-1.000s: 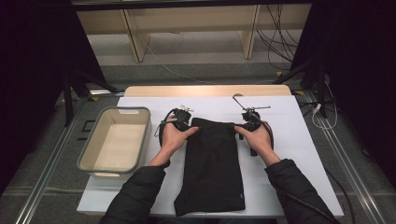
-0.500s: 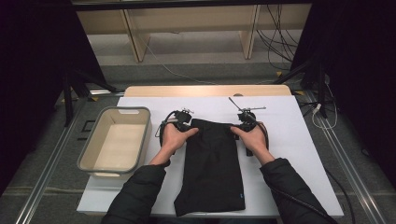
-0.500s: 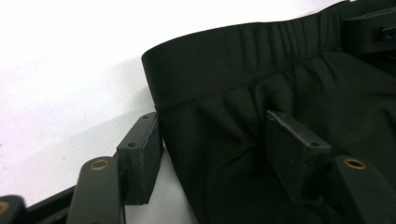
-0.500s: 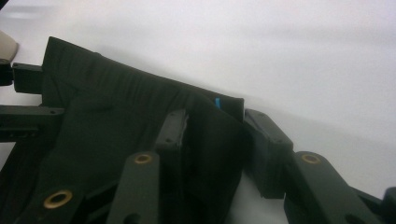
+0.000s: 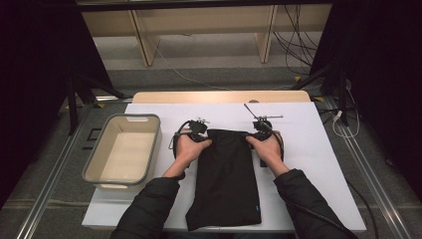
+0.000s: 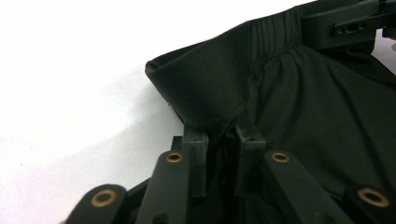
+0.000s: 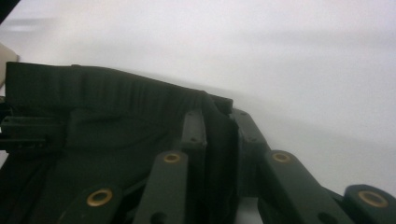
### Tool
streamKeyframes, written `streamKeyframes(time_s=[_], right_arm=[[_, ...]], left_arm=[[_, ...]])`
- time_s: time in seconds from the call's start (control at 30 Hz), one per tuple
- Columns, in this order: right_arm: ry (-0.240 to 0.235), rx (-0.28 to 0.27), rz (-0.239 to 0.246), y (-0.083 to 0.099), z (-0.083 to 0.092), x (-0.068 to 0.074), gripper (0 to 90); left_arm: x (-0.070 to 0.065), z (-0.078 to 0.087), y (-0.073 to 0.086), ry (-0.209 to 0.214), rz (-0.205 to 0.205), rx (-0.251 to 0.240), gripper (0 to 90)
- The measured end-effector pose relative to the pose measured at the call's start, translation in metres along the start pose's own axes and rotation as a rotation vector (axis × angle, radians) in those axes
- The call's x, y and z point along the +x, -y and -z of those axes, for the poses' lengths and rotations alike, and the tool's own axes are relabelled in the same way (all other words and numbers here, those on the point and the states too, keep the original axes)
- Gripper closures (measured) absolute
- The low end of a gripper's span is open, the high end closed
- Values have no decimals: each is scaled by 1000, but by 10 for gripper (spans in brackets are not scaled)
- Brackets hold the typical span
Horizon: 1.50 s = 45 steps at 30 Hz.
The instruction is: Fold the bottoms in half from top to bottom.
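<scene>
Black shorts (image 5: 226, 179) lie lengthwise on the white table, folded in half, waistband at the far end. My left gripper (image 5: 199, 133) is shut on the waistband's left corner, my right gripper (image 5: 260, 134) on its right corner. In the left gripper view the jaws pinch a lifted fold of the elastic waistband (image 6: 205, 88), the gripper (image 6: 223, 135) closed on it. In the right gripper view the gripper (image 7: 218, 122) clamps the gathered waistband edge (image 7: 116, 93). Both hands hold the grippers level, with the waistband stretched between them.
A grey rectangular tub (image 5: 124, 152) stands at the left of the table, beside my left forearm. The white table surface (image 5: 308, 129) extends to the right and far side. Cables and shelving legs are on the floor beyond the table.
Both grippers have shifted a little toward the near side with the waistband, the right one moving inward. The shorts now lie slightly narrower at the top.
</scene>
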State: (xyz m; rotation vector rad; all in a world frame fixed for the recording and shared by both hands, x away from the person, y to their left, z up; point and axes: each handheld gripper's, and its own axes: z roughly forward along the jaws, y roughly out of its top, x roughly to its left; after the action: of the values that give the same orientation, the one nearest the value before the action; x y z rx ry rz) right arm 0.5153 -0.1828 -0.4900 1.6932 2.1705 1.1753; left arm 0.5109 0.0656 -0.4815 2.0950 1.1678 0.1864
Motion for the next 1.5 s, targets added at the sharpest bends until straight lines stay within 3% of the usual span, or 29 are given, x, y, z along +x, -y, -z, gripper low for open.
streamKeyframes(time_s=[0.1,0.47,0.87,1.2,1.5], right_arm=[[5,-10,8,1,1,2,792],[-5,-84,59,0,6,3,792],[8,-150,111,-9,14,8,791],[16,-188,139,-16,19,11,790],[20,-209,157,-21,22,14,789]], left_arm=[[1,1,1,12,21,-15,797],[2,11,-3,21,-20,-81,796],[-1,19,-13,-9,-69,-144,794],[-3,24,-21,-29,-112,-169,794],[-3,28,-27,-37,-120,-181,794]])
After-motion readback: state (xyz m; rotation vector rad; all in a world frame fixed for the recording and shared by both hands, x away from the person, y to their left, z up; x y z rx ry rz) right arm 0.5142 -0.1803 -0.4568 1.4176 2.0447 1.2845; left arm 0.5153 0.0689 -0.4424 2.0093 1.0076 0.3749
